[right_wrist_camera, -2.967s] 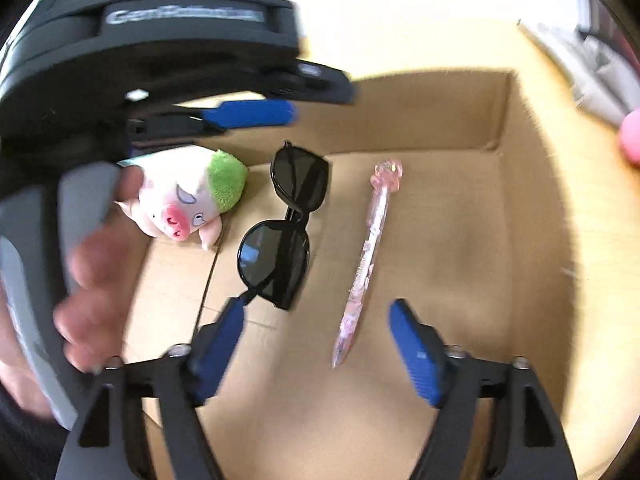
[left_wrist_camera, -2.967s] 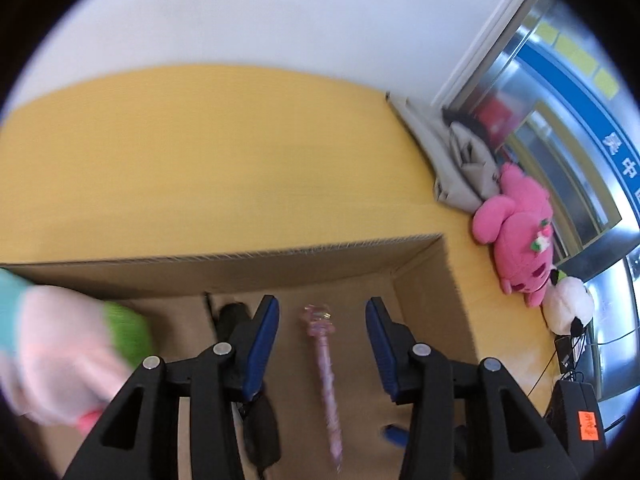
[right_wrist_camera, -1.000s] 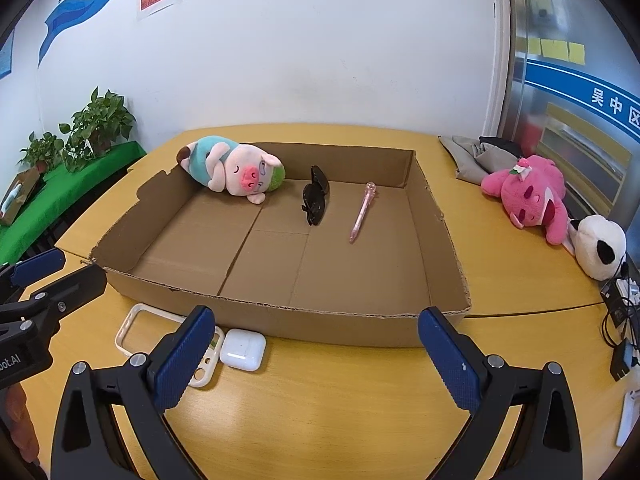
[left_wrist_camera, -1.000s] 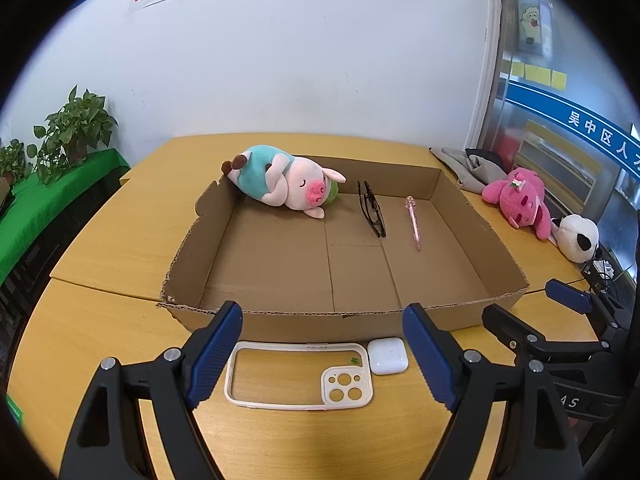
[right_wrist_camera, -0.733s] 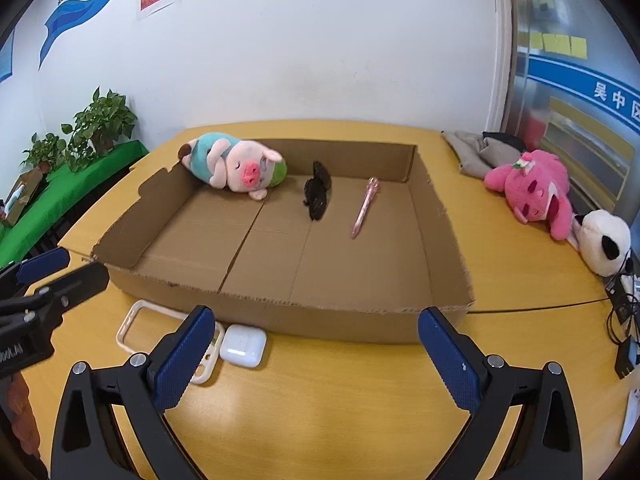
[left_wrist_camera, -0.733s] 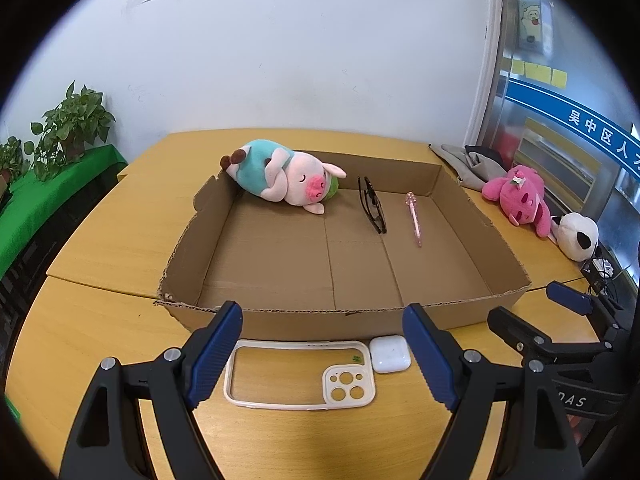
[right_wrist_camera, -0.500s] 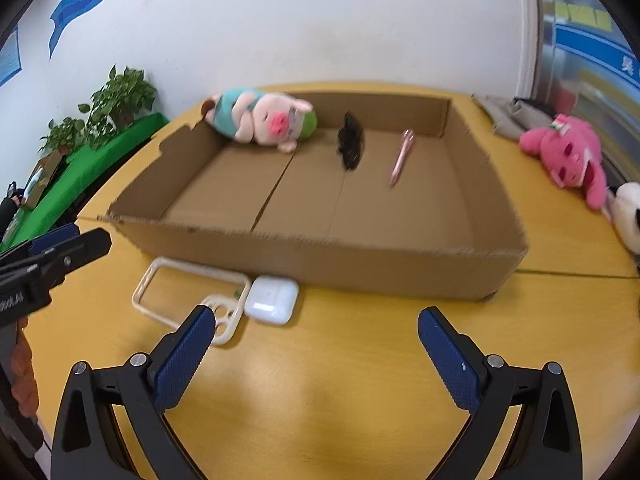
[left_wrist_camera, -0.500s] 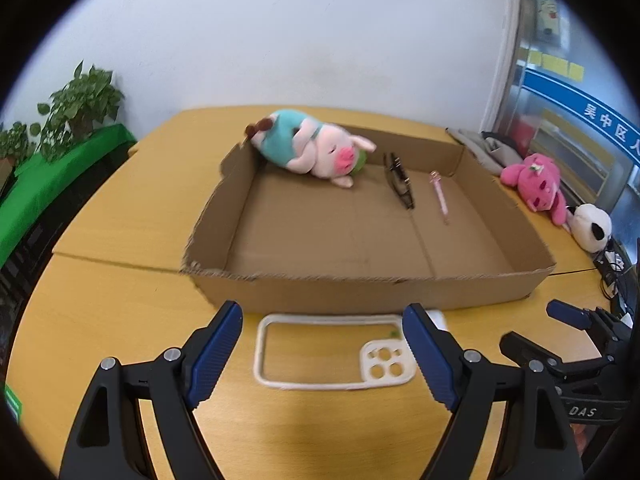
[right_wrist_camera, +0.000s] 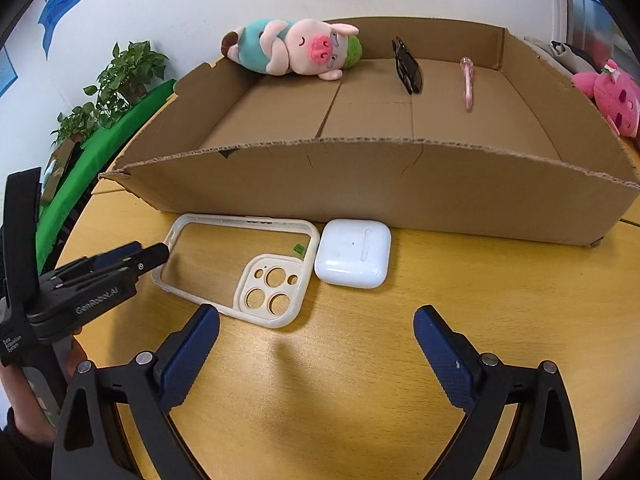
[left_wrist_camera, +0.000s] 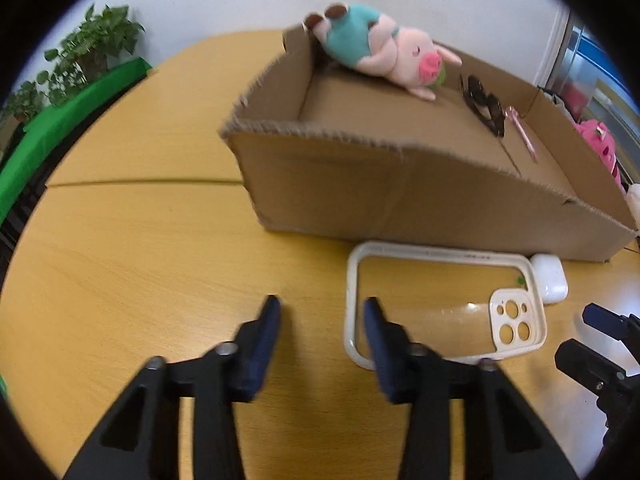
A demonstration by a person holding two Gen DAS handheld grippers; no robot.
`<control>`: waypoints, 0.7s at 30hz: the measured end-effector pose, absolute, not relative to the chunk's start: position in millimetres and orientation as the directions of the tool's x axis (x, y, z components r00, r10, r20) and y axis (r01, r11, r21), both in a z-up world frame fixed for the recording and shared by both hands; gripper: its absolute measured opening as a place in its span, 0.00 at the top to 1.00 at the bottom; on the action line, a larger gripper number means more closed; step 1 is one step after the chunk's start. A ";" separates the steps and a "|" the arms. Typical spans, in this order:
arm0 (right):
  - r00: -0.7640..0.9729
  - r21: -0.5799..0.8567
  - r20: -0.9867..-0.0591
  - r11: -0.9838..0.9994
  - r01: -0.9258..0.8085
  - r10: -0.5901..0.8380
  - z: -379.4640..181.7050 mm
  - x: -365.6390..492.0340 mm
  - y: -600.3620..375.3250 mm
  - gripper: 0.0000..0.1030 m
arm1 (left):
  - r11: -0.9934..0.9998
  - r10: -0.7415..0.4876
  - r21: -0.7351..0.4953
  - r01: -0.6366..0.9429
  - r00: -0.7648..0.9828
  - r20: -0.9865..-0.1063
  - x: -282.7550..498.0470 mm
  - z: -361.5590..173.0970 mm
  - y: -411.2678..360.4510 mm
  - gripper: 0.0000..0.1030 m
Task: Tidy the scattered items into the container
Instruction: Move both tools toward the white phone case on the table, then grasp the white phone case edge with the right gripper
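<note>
A cream phone case [left_wrist_camera: 444,300] [right_wrist_camera: 240,268] and a white earbud case [left_wrist_camera: 550,282] [right_wrist_camera: 353,254] lie on the wooden table just in front of the cardboard box [left_wrist_camera: 400,192] [right_wrist_camera: 360,184]. My left gripper [left_wrist_camera: 322,312] [right_wrist_camera: 148,254] is low at the phone case's left end, jaws closing. The case's end rim lies between them, untouched by the left pad. My right gripper [right_wrist_camera: 316,316] stands wide open with nothing in it, just short of both cases. Inside the box lie a pig plush [right_wrist_camera: 292,48], sunglasses [right_wrist_camera: 408,66] and a pink pen [right_wrist_camera: 467,84].
A pink plush [right_wrist_camera: 612,96] and grey cloth [right_wrist_camera: 568,54] lie on the table right of the box. Potted plants [right_wrist_camera: 120,80] on a green surface stand beyond the table's left edge. A hand [right_wrist_camera: 24,412] holds the left gripper.
Both grippers have sunk toward the table and come closer to the two cases. The left jaws have narrowed and now sit at the phone case's left end.
</note>
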State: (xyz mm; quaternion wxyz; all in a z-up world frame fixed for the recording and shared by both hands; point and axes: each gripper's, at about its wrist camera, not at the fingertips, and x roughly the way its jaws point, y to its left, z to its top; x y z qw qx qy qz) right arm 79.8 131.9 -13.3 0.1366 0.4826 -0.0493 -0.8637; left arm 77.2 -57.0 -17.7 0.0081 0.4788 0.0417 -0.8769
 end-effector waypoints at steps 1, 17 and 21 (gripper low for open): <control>-0.496 0.214 -0.822 -0.959 0.186 -0.280 -14.5 79.3 131.8 0.03 | -0.997 0.032 -0.068 0.047 -0.546 -0.837 77.3 -17.0 -55.2 0.71; -0.504 0.169 -0.828 -0.966 0.194 -0.246 -21.3 75.3 137.2 0.17 | -0.992 0.124 -0.116 -0.048 -0.532 -0.837 105.7 -15.7 -45.2 0.94; -0.513 0.115 -0.830 -0.966 0.229 -0.221 -20.8 78.3 125.7 0.36 | -0.993 0.119 -0.109 -0.050 -0.533 -0.838 107.5 -15.7 -44.6 0.94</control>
